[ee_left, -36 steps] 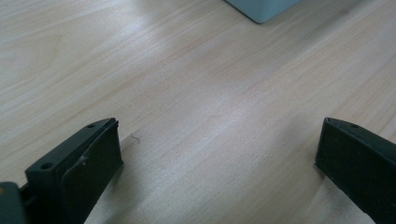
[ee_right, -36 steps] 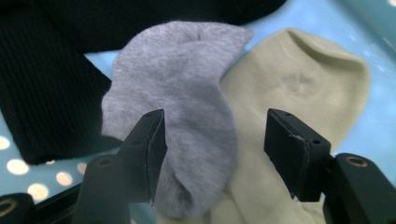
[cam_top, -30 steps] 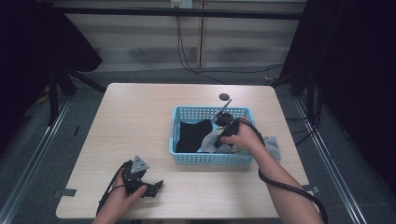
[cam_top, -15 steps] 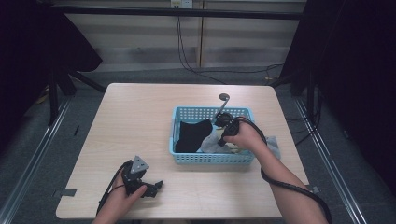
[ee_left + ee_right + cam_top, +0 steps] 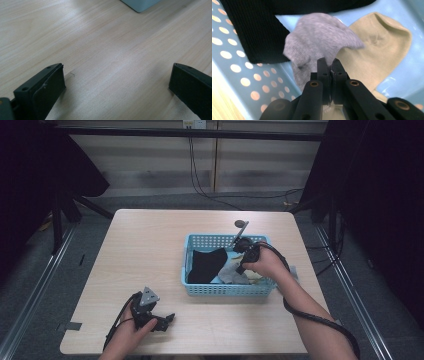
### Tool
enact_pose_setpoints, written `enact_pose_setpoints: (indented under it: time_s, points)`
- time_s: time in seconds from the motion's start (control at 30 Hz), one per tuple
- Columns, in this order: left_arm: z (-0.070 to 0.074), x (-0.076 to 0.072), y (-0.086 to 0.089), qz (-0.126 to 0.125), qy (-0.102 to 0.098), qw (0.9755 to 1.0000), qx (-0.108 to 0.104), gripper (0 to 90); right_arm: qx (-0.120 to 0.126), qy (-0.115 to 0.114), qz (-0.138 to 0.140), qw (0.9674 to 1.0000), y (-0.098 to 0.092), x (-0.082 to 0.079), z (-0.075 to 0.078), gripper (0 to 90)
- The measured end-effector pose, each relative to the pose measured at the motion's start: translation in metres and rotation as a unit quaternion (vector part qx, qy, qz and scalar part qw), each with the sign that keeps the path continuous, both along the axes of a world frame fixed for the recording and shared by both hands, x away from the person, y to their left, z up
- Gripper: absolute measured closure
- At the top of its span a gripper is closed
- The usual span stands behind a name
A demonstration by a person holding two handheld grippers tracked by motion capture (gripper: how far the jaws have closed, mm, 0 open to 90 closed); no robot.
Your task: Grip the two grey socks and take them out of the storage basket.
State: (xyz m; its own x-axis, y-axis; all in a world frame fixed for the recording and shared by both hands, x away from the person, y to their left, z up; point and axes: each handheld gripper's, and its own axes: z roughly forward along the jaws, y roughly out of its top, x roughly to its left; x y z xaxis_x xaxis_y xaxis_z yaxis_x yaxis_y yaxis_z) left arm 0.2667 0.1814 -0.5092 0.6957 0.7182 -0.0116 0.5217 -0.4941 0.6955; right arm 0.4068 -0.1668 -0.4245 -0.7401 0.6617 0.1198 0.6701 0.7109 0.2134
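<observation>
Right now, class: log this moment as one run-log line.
right gripper: shut on grey sock in blue basket | left gripper: open, over table

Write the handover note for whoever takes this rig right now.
Right gripper: inside the blue basket, jaws shut on the grey sock.
Left gripper: open, holding nothing, low over the bare table near its front left.
In the basket: a black cloth and a beige sock lie beside the grey sock.
Done: grey sock pinched.
Left: probably lift it out of the basket; the black cloth and beige sock are not yet handled.
</observation>
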Motion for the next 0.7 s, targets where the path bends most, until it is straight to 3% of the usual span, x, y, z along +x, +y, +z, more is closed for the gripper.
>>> enact_pose_setpoints:
  time_s: [0.7]
  points:
    - [0.0,0.0,0.0,0.0,0.0,1.0,0.0,0.0,-0.002,-0.016,-0.011,0.9998,-0.015,0.003,0.03,87.9]
